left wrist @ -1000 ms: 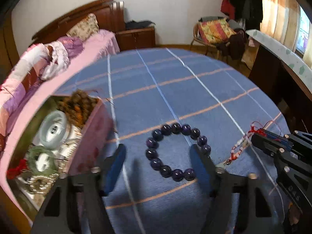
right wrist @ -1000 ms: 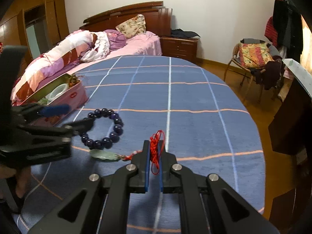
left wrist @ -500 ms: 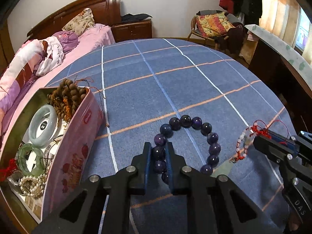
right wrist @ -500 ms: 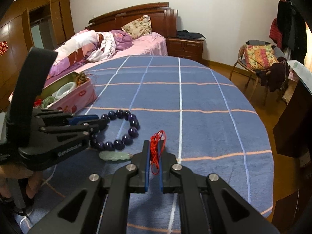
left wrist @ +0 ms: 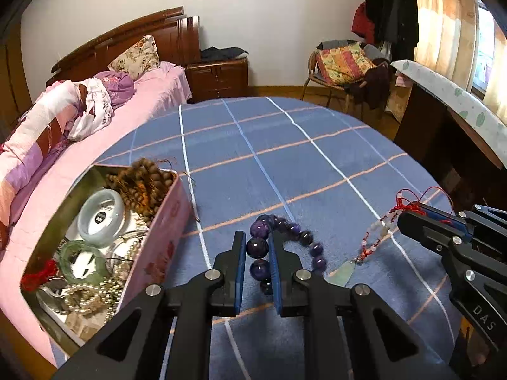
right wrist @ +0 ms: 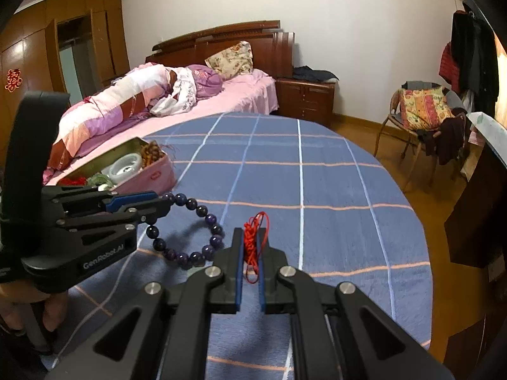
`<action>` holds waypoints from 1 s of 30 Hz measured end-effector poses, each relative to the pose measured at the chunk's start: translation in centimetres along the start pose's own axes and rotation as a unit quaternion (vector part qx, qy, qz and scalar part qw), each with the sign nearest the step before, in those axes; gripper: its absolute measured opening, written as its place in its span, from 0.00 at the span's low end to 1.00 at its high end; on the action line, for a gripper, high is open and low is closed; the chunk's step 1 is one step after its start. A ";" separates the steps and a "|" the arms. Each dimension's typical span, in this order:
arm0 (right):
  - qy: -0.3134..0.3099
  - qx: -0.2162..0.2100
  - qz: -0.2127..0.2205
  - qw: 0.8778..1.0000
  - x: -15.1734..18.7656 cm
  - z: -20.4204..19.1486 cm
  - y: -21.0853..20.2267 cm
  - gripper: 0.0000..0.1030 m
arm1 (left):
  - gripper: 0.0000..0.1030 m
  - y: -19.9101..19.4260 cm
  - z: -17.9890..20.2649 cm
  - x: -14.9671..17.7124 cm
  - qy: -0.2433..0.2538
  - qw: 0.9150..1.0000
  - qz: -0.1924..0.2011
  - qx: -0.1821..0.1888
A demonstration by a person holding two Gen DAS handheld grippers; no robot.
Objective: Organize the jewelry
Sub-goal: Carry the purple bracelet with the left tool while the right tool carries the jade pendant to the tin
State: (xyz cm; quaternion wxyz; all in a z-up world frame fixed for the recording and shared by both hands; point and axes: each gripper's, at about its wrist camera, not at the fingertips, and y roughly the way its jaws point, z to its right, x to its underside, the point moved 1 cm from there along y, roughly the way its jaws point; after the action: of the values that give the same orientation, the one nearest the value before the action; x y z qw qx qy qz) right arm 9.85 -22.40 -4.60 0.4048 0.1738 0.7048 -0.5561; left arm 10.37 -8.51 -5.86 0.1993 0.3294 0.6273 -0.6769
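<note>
My left gripper (left wrist: 257, 247) is shut on a purple bead bracelet (left wrist: 286, 231) and holds it lifted above the blue checked tablecloth (left wrist: 285, 164); the bracelet hangs from it in the right wrist view (right wrist: 202, 247). My right gripper (right wrist: 251, 243) is shut on the red cord (right wrist: 253, 237) of a pendant necklace (left wrist: 374, 237) with a pale green pendant (left wrist: 343, 272). An open pink tin box (left wrist: 155, 237) with several bangles and bead strings sits left of the left gripper.
A bed with pink bedding (right wrist: 177, 101) runs along the table's left side. A chair with a patterned cushion (left wrist: 345, 63) and a dark cabinet (right wrist: 475, 221) stand to the right. A wooden nightstand (left wrist: 218, 76) is at the back.
My left gripper closed on the purple bracelet and lifted it off the cloth, moving toward the tin box. My right gripper stayed shut on the red cord and rose slightly.
</note>
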 end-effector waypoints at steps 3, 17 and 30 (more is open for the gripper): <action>-0.002 -0.001 0.006 1.000 -0.3 -0.3 -0.4 0.09 | 0.13 -0.5 -0.2 0.0 -0.001 1.000 0.006 -0.001; -0.009 -0.007 0.031 0.999 -1.3 -1.2 -2.3 0.09 | 0.13 -3.0 -1.2 -0.3 -0.010 0.999 0.031 0.007; -0.028 -0.012 0.059 0.998 -2.9 -2.7 -4.2 0.09 | 0.13 -6.0 -3.5 -0.7 -0.031 0.998 0.056 0.006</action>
State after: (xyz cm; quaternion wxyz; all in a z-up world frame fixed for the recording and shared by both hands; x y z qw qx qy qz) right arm 7.66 -20.64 0.42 0.4584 0.1949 0.6887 -0.5269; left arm 7.48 -4.36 -1.03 0.2546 0.3435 0.5977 -0.6782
